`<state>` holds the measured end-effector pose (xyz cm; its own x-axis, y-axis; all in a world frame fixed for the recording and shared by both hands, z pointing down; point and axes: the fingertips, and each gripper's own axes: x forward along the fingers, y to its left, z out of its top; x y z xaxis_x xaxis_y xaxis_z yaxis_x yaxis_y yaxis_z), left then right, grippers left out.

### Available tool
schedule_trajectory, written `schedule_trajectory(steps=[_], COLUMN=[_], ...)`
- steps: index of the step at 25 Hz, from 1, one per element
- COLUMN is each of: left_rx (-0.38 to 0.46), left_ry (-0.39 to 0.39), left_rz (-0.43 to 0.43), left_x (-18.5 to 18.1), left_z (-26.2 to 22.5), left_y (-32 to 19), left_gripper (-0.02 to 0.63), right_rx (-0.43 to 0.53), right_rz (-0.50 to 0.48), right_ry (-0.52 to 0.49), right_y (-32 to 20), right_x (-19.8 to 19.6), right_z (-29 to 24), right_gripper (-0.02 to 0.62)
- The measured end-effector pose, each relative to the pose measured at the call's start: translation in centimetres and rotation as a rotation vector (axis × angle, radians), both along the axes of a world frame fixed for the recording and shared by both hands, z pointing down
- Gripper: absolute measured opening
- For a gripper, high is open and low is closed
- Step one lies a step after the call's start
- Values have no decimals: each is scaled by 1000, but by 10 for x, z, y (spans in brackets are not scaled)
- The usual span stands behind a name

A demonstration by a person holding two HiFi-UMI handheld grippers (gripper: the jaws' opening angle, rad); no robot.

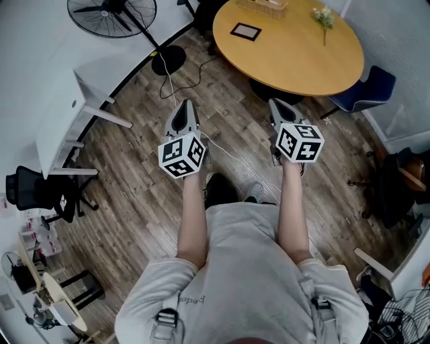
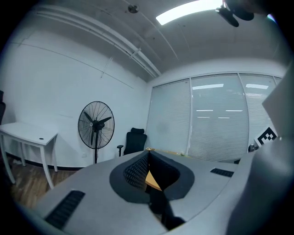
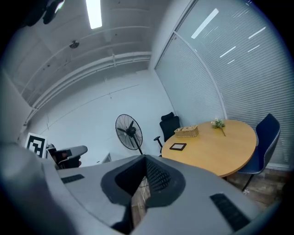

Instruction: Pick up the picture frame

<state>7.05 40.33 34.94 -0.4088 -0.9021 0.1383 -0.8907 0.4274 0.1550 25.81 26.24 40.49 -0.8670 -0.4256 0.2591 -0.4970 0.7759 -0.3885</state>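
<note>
Ahead, dark-rimmed picture frame [image 1: 245, 31] flat on round wooden table [image 1: 295, 64]; left gripper [image 1: 185, 105], right gripper [image 1: 277, 103] both pressed together, empty.

We see a wood-plank floor [image 1: 134, 181], a round wooden table [image 1: 295, 60] with a blue chair [image 1: 371, 86] beside it, a pedestal fan [image 1: 111, 12] (black), a white desk [image 1: 57, 124], and what seem to be closed window blinds [image 3: 220, 69].

The wicker basket [image 1: 263, 7] on the round bench [image 1: 290, 59] is cut off by the head view's top edge. What the picture frame [image 1: 245, 31] shows is too small to tell.
</note>
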Motion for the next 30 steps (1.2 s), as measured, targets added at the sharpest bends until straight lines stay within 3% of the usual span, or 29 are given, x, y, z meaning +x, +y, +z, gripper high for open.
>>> schedule_trajectory(steps=[6, 11, 17, 25, 30], left_rx=[-45, -26, 6, -36, -13], left_ry=[32, 73, 112, 94, 144], left_rz=[-8, 5, 112, 256, 328], left_x=[-22, -51, -79, -128, -163], left_z=[20, 28, 28, 25, 32], left_y=[20, 8, -43, -117, -153], left_gripper=[26, 26, 26, 25, 26], right_rx=[-2, 11, 4, 7, 26], right_rz=[-12, 9, 53, 66, 122], right_ry=[27, -55, -20, 100, 128], right_y=[10, 3, -39, -84, -110], right_x=[-19, -42, -50, -97, -134], right_z=[14, 11, 8, 12, 13], right_gripper=[21, 21, 21, 23, 23])
